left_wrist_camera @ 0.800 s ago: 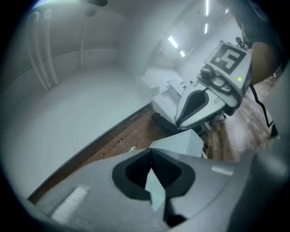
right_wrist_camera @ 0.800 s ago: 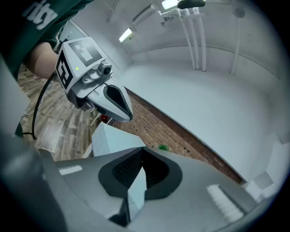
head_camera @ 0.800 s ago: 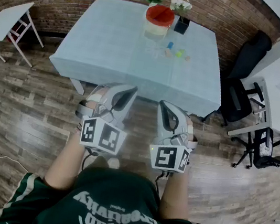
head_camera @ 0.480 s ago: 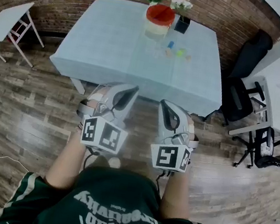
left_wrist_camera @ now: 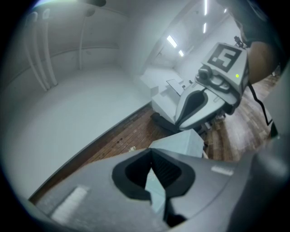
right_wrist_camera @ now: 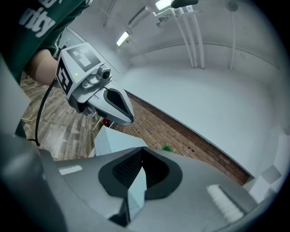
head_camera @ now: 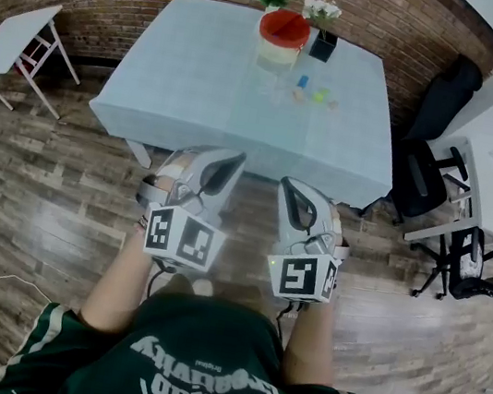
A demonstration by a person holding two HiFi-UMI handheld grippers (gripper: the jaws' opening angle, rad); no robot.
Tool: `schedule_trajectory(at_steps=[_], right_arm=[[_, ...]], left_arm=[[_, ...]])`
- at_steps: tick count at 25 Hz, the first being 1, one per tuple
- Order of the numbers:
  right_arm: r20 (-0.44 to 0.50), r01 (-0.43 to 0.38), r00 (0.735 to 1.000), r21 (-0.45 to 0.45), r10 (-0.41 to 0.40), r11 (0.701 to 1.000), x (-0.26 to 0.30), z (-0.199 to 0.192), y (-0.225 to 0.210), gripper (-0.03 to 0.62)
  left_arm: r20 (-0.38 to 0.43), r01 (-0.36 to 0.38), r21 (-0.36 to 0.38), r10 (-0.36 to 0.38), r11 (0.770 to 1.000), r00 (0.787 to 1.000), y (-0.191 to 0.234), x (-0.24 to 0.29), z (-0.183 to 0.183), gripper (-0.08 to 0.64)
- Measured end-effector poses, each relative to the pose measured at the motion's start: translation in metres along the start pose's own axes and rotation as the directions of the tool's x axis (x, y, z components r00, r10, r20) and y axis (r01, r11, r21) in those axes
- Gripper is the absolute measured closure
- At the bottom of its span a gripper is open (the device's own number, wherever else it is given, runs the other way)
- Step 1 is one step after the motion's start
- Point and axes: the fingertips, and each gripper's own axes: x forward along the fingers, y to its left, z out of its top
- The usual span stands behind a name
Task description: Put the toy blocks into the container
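Toy blocks [head_camera: 313, 91] are placed at twelve o'clock, well apart from left gripper [head_camera: 225, 158] and the seemingly nearer right gripper [head_camera: 288, 187], both closed empty.

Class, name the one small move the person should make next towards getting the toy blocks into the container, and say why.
Probably step forward to the table: the left gripper and right gripper are both shut and empty, held well short of the toy blocks lying near the red-lidded container at the table's far side.
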Motion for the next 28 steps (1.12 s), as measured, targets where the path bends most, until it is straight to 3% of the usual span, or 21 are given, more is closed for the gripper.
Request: schedule_trajectory(at_steps=[15, 28], right_arm=[[-0.028, 0.007, 1.000, 0.004, -0.007, 1.000, 0.024, -0.008, -0.007, 0.584], [0.016, -0.051, 0.999, 0.080, 0.050, 0.996, 0.105, -0.058, -0.057, 0.584]], left_arm=[[0.016, 0.013, 0.004, -0.013, 1.000, 1.000, 0.015, 0.018, -0.011, 0.558], [-0.024, 0.004, 0.007, -0.004, 1.000, 1.000, 0.043, 0.114, -0.039, 0.557]])
